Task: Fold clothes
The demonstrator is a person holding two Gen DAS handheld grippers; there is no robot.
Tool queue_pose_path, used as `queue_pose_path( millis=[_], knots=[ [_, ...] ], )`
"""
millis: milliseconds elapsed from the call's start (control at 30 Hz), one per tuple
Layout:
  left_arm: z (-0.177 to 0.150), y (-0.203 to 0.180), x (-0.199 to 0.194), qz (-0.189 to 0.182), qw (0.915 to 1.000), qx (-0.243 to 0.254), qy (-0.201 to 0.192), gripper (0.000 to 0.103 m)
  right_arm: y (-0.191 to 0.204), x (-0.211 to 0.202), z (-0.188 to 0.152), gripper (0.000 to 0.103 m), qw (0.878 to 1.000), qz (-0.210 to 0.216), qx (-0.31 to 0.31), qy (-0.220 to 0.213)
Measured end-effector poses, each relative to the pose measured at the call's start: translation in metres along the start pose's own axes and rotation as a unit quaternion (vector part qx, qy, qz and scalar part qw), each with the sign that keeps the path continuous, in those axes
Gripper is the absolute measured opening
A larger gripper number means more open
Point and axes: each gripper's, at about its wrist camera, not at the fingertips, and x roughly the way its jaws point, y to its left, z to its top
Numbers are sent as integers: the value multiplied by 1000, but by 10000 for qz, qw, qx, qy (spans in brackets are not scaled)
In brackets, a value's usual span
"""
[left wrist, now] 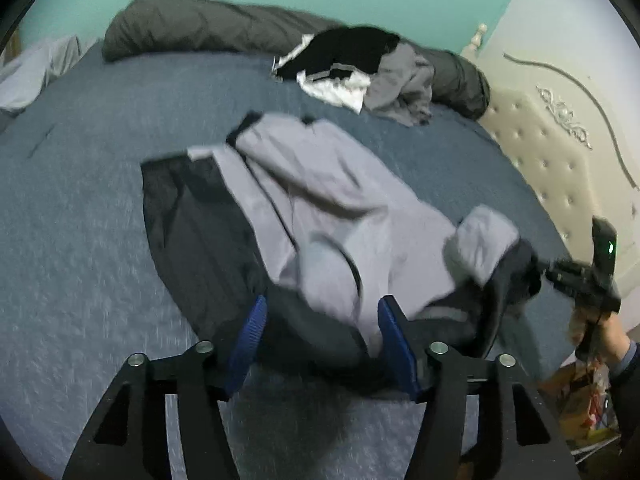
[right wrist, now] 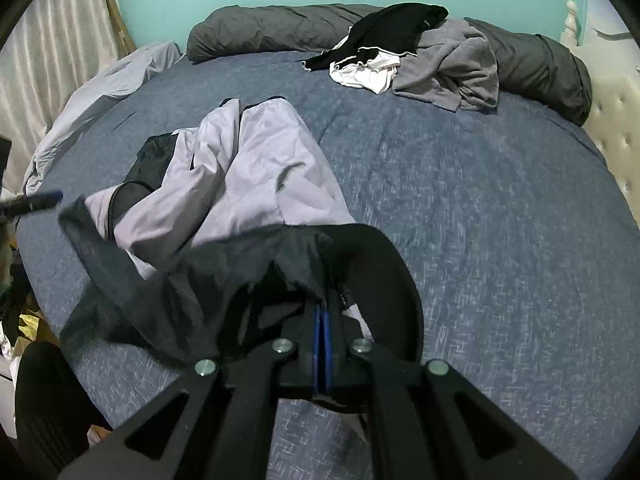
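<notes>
A light grey garment with a dark mesh lining (left wrist: 320,208) lies crumpled on the blue bed cover (left wrist: 100,240); it also shows in the right wrist view (right wrist: 256,168). My left gripper (left wrist: 322,312) is open, its blue pads on either side of the garment's near dark hem, just above it. My right gripper (right wrist: 322,312) is shut on the garment's dark waistband edge (right wrist: 304,256) and holds it lifted off the bed. The right gripper also shows in the left wrist view (left wrist: 540,272) at the garment's right end.
A pile of black, white and grey clothes (right wrist: 420,52) lies at the far side of the bed against a long dark bolster (right wrist: 272,28). A tufted cream headboard (left wrist: 552,160) stands at the right. Clutter lies on the floor off the bed's edge (right wrist: 28,320).
</notes>
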Motion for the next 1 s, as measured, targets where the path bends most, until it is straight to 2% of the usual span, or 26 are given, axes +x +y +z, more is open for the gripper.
queue_pose_path(
  millis=[67,167,267,400,500,533,567,600,700,800,1000],
  knots=[
    [7,-5,7,58,9999,147,27,69,2,-1,0,2,10000,26,-45,7],
    [9,-16,30,179,9979,511,357,69,6,-1,0,2,9999,9,-105,5],
    [1,-27,58,375,9924,932,713,69,5,-1,1,2,10000,42,-52,-3],
    [-7,-29,91,351,9875,984,1184,69,4,0,-1,2,10000,73,-24,28],
    [-14,-33,107,291,9836,1105,1396,68,2,1,-2,2,9999,88,29,40],
    [-15,-32,111,278,9828,1133,1430,66,2,1,-2,2,9999,94,36,34],
    [-17,-32,113,255,9830,1125,1428,52,2,0,-2,2,9999,102,40,25],
    [-17,-31,113,247,9837,1095,1404,36,1,0,-3,2,9999,110,45,16],
    [-11,-27,96,273,9875,1033,1159,17,1,-3,-4,2,10000,89,13,-25],
    [-1,-24,68,320,9914,1002,777,9,0,-9,-5,2,9999,-28,-19,-149],
    [26,-23,-1,425,9947,931,-91,5,-15,-52,10,2,9963,-274,274,-768]
  ],
)
